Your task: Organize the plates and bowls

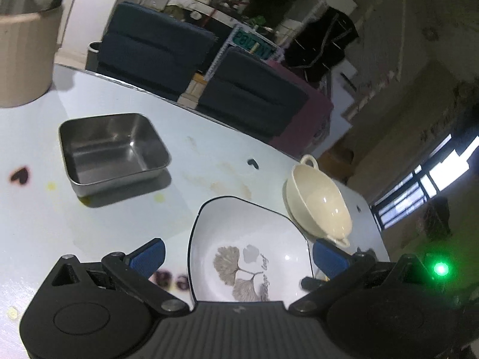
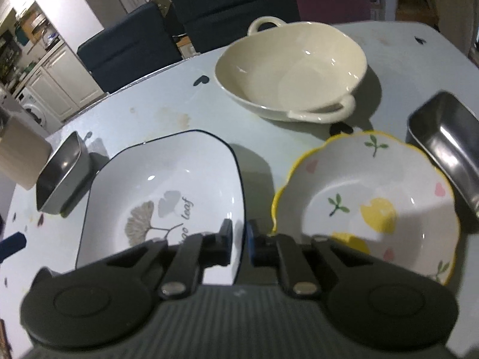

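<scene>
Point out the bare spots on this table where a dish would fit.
Bare patch: between the steel tray, the square leaf plate and the table's far edge. Crowded: the leaf plate, flower plate and cream two-handled bowl sit close together, a second steel tray alongside.

Both grippers are black plastic with ribbed grey bodies, silver screws and blue-padded fingers (image 1: 148, 257).

Bare desk (image 1: 209, 137) lies far of your square plate (image 1: 248, 239); steel tray (image 1: 113, 149) blocks left, cream bowl (image 1: 317, 200) right.
</scene>
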